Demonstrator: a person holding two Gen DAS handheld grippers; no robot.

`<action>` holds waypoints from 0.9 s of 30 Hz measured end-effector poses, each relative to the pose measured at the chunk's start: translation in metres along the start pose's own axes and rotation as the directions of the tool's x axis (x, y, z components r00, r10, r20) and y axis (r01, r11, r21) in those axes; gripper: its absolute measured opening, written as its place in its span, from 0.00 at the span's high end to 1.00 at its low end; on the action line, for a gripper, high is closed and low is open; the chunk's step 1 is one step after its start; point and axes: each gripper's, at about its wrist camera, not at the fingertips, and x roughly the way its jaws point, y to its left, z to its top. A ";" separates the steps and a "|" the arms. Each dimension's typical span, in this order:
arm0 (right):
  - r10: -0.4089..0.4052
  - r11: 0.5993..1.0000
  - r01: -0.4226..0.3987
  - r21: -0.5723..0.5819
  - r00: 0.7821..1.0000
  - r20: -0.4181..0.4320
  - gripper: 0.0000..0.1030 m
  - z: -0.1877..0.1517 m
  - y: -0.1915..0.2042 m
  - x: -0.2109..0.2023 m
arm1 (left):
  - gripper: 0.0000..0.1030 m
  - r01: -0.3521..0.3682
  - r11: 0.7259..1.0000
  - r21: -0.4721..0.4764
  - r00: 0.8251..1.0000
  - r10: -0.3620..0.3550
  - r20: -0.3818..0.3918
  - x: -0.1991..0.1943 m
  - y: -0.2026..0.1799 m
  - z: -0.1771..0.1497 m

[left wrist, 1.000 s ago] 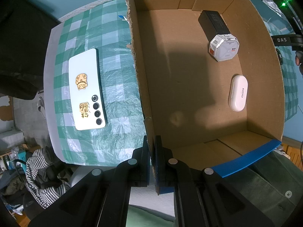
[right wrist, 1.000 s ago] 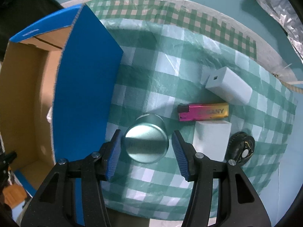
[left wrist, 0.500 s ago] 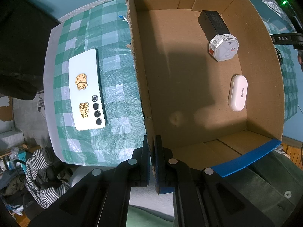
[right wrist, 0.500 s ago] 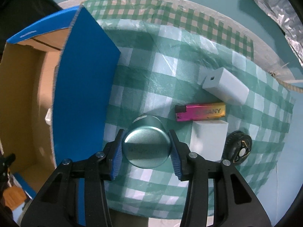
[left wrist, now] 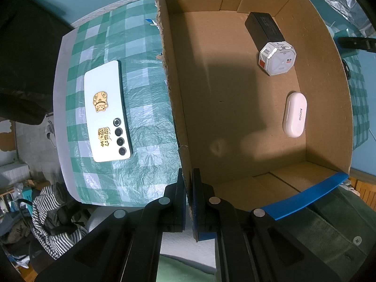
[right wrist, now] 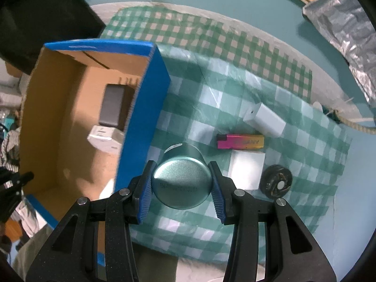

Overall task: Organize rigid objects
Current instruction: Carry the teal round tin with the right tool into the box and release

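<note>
Lifted clear of the checked cloth, the teal tin (right wrist: 181,183) now hangs between the right gripper (right wrist: 181,186) jaws, which a second ago stood open around it on the table (right wrist: 246,89) and have since clamped onto its sides. In the right wrist view the scene has dropped away: the cardboard box (right wrist: 143,108) at nine o'clock shows its inside, with a black block (right wrist: 111,104) and a white octagonal pack (right wrist: 104,138) on its floor. Left behind on the cloth at two to three o'clock are a white adapter (right wrist: 264,119), a pink-yellow lighter (right wrist: 240,141), a white block (right wrist: 246,169) and a black round piece (right wrist: 277,184).

Unmoved, the left gripper (left wrist: 189,202) has its jaws shut on the box wall (left wrist: 174,108), steadying it; a phone (left wrist: 107,112) lies outside at nine o'clock and a white case (left wrist: 295,115) inside.

With the pick apparently secure, the tin likely needs carrying over the blue rim toward nine o'clock and lowering into bare floor.
</note>
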 end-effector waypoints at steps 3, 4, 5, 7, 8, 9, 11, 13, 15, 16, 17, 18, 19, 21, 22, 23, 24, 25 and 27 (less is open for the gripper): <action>0.005 1.000 -0.004 -0.025 1.000 0.024 0.58 0.002 0.005 -0.014 | 0.96 0.000 1.000 0.000 1.000 0.000 0.000 0.000 0.000 0.000; 0.009 0.999 -0.008 -0.034 0.999 0.034 0.58 0.002 0.008 -0.020 | 0.96 0.000 1.000 -0.001 1.000 0.000 0.000 0.000 0.000 0.000; 0.012 0.999 -0.010 -0.042 0.999 0.041 0.58 0.002 0.011 -0.024 | 0.96 0.000 1.000 -0.001 1.000 0.000 0.000 0.000 0.000 0.000; 0.020 0.998 -0.017 -0.065 0.998 0.053 0.58 0.004 0.019 -0.032 | 0.96 0.001 1.000 -0.001 1.000 -0.001 0.000 0.000 -0.001 0.000; 0.025 0.997 -0.021 -0.076 0.998 0.060 0.58 0.004 0.023 -0.036 | 0.96 0.000 1.000 0.000 1.000 0.000 0.000 0.000 0.000 0.000; 0.030 0.996 -0.025 -0.088 0.997 0.065 0.58 0.005 0.027 -0.038 | 0.96 0.000 1.000 0.000 1.000 0.000 0.000 0.000 0.000 0.000; 0.039 0.994 -0.031 -0.109 0.997 0.071 0.58 0.006 0.034 -0.042 | 0.96 0.000 1.000 0.000 1.000 0.000 0.000 0.000 0.000 0.000; 0.048 0.990 -0.038 -0.135 0.996 0.073 0.58 0.007 0.043 -0.045 | 0.96 0.000 1.000 0.000 1.000 0.000 0.000 0.000 0.000 0.000; 0.053 0.987 -0.041 -0.158 0.996 0.072 0.58 0.007 0.051 -0.046 | 0.96 0.000 1.000 0.000 1.000 0.000 0.000 0.000 0.000 0.000; 0.055 0.984 -0.042 -0.171 0.996 0.069 0.58 0.007 0.056 -0.046 | 0.96 0.000 1.000 0.000 1.000 0.000 0.000 0.000 0.000 0.000; 0.057 0.983 -0.044 -0.180 0.996 0.065 0.58 0.007 0.059 -0.045 | 0.96 0.000 1.000 0.000 1.000 0.000 0.000 0.000 0.000 0.000; 0.059 0.981 -0.046 -0.190 0.997 0.059 0.58 0.007 0.063 -0.043 | 0.96 0.000 1.000 0.000 1.000 0.000 0.000 0.000 0.000 0.000; 0.058 0.979 -0.046 -0.197 0.997 0.053 0.58 0.007 0.066 -0.041 | 0.96 0.000 1.000 0.000 1.000 0.000 0.000 0.000 0.000 0.000; 0.057 0.976 -0.047 -0.215 0.998 0.039 0.58 0.006 0.071 -0.035 | 0.96 0.001 1.000 0.000 1.000 -0.001 0.000 0.000 0.000 0.000; 0.057 0.974 -0.048 -0.220 0.998 0.034 0.58 0.006 0.074 -0.032 | 0.96 0.001 1.000 0.000 1.000 -0.001 0.000 0.000 0.000 0.000; 0.056 0.973 -0.048 -0.227 0.998 0.026 0.58 0.006 0.076 -0.028 | 0.96 0.001 1.000 0.000 1.000 -0.001 0.000 0.000 0.000 0.000; 0.052 0.971 -0.046 -0.233 0.998 0.019 0.58 0.005 0.079 -0.025 | 0.96 0.000 1.000 0.001 1.000 0.000 0.000 0.000 0.001 0.000; 0.050 0.970 -0.046 -0.239 0.999 0.011 0.58 0.005 0.081 -0.021 | 0.96 0.001 1.000 0.001 1.000 -0.001 0.000 0.000 0.000 0.000; 0.047 0.968 -0.047 -0.248 0.999 -0.004 0.58 0.004 0.085 -0.014 | 0.96 0.001 1.000 0.000 1.000 -0.001 0.000 0.000 0.000 0.000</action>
